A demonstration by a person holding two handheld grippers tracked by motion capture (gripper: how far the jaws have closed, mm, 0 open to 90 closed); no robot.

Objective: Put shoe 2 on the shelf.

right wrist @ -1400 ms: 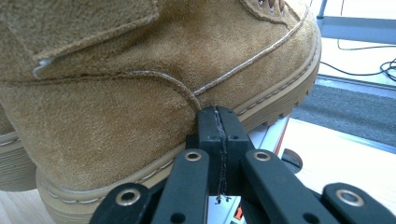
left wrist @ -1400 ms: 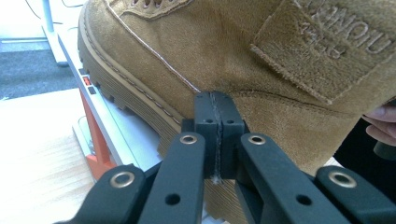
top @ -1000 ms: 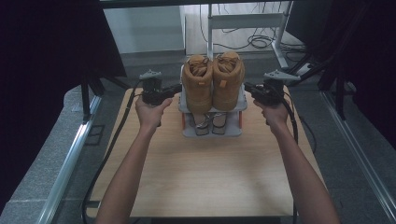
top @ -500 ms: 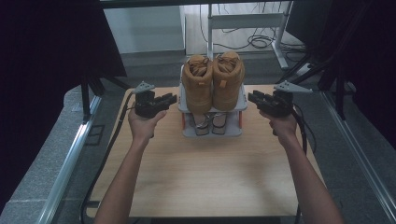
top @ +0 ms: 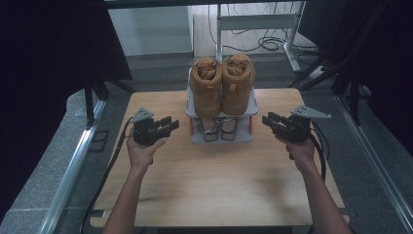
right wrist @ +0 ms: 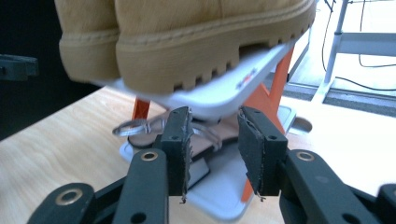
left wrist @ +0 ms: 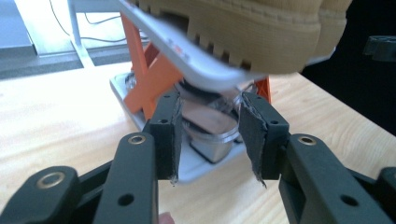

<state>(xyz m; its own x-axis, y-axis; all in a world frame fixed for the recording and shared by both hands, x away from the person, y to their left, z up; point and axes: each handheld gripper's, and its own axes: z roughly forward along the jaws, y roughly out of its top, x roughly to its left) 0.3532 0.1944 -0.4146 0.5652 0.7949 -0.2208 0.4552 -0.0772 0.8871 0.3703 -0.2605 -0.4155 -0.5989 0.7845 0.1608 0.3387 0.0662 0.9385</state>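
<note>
A pair of tan boots (top: 222, 85) stands on the top shelf of a small grey shoe rack (top: 195, 139) with orange legs (left wrist: 144, 70). Sandals with clear straps (top: 221, 127) lie on its lower shelf. My left gripper (top: 173, 124) hovers left of the rack, apart from it, and points at it. My right gripper (top: 267, 119) mirrors it on the right side. Both pairs of jaws have just been opening, and nothing is between them. The left gripper view looks past my left gripper (left wrist: 209, 105) at the boot sole (left wrist: 261, 37). The right gripper view shows my right gripper (right wrist: 214, 116) below the other boot (right wrist: 201, 32).
The rack sits at the far middle of a wooden table (top: 214, 185). Metal rails (top: 73, 165) run along both sides of the table. A white desk frame with cables (top: 258, 29) stands on the floor beyond. Dark curtains hang at left and right.
Both hands have drawn outward from the rack's top shelf and sunk toward the table. Both pairs of jaws, shut a second ago, now stand apart.
</note>
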